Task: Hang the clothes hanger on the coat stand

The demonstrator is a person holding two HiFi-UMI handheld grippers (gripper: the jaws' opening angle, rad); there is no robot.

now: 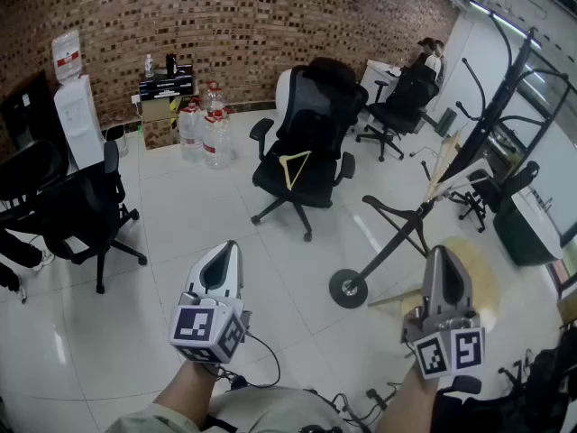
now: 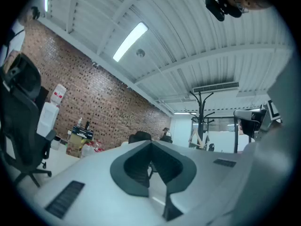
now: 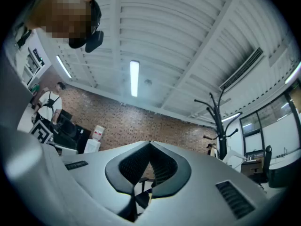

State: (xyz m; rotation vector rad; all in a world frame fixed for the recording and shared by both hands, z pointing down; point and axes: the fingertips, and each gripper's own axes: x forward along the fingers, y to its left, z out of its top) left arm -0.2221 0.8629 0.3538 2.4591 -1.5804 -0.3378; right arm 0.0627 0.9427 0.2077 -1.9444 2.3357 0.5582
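Nothing is in hand yet, so this looks like the approach before the pickup. The left tool (image 1: 227, 253) and right tool (image 1: 444, 258) are both pressed together and empty, held out ahead. The hanger (image 1: 295, 169) rests on the chair (image 1: 311, 124), well apart from both. The stand (image 1: 348, 289) is off to the right. The next move calls for closing in on the chair, spreading one tool and pinching the hanger.

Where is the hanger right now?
In the head view, the hanger sits on the black chair in the middle of the room, left of the coat stand.
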